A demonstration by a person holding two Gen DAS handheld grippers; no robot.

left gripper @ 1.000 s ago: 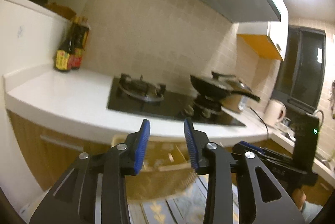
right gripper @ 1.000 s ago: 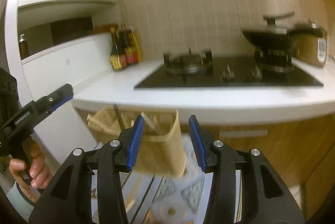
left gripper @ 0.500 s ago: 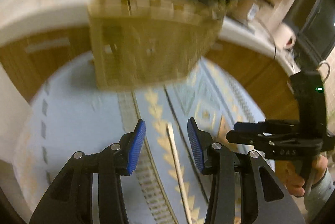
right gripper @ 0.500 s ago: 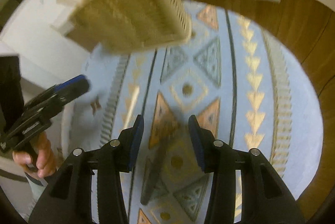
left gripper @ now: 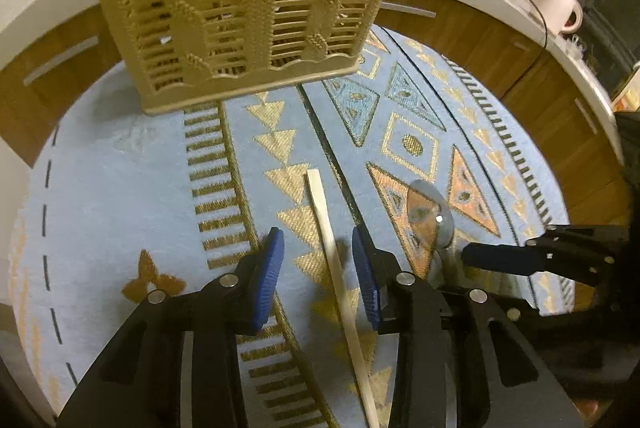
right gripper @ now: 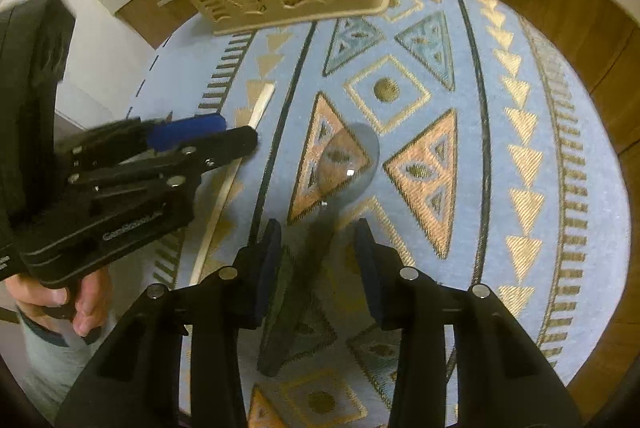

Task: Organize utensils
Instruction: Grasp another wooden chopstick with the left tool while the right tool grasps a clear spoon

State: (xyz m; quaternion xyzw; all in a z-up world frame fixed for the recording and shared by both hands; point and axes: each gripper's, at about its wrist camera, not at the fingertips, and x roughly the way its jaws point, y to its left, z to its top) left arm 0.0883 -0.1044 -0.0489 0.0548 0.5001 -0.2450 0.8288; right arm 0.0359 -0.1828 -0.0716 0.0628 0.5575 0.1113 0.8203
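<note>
Left wrist view: left gripper (left gripper: 318,268), jaws apart and just narrowing, straddles a pale chopstick (left gripper: 340,288) on the patterned cloth (left gripper: 120,168), below the slatted basket (left gripper: 240,0).

Right wrist view: right gripper (right gripper: 316,264), likewise parted and narrowing, hangs over a spoon (right gripper: 344,164), its handle perhaps untouched.

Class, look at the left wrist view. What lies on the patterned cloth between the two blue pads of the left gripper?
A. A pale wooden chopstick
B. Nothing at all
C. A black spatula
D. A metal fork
A. In the left wrist view a pale chopstick lies on the cloth, running between the open pads of the left gripper, not yet pinched.
</note>
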